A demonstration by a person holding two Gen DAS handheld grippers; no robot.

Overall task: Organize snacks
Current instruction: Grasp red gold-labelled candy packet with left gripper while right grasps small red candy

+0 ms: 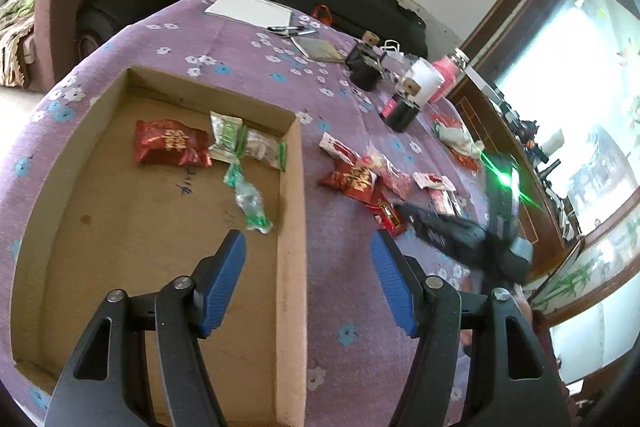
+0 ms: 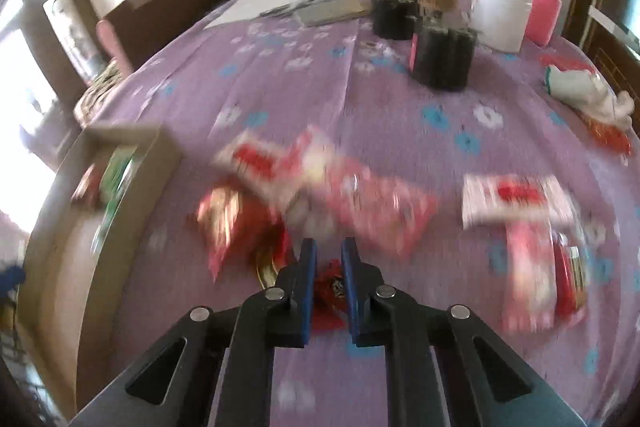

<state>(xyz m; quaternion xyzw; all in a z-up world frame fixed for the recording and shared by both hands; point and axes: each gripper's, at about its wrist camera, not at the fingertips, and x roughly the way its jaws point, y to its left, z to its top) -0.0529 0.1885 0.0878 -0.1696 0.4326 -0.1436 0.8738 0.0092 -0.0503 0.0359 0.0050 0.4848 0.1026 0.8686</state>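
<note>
My right gripper [image 2: 328, 267] is clamped, apparently on a small red snack [image 2: 329, 291]; the view is blurred. My left gripper [image 1: 308, 267] hangs half-open and empty over the box [image 1: 290, 227] wall. Next: carry the snack to the box at nine o'clock.

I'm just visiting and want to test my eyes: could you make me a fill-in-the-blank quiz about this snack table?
1. The shallow brown cardboard box sits on a flowered cloth coloured ____.
2. The left claw with blue pads is open and holds ____.
3. The right claw is shut on a small crinkly wrapper coloured ____.
4. The tall bottle beside the white plastic tub is coloured ____.

Missing words: purple; nothing; red; pink
</note>
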